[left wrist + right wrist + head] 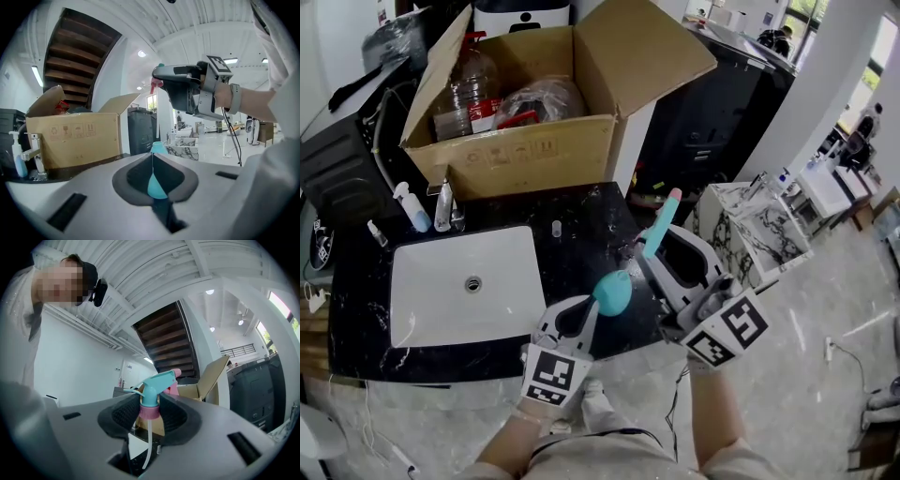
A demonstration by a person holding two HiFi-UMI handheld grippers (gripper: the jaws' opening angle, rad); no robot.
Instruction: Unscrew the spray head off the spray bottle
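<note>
The teal spray head (153, 385), with its pink collar and pink nozzle, is off the bottle, and its white dip tube (147, 446) hangs free. My right gripper (149, 411) is shut on the collar. In the head view the spray head (660, 227) sticks up from the right gripper (649, 253) over the counter's right end. The teal bottle (612, 292) sits at the tip of my left gripper (596, 305). In the left gripper view the left gripper (152, 161) has its jaws together, and the bottle (156, 185) shows just past them. I cannot tell whether they pinch it.
A white sink (422, 291) is set in the black counter (581, 234). A faucet (442, 202) and a pump bottle (412, 208) stand behind it. An open cardboard box (516, 155) full of items fills the back. A marble cabinet (750, 234) stands to the right.
</note>
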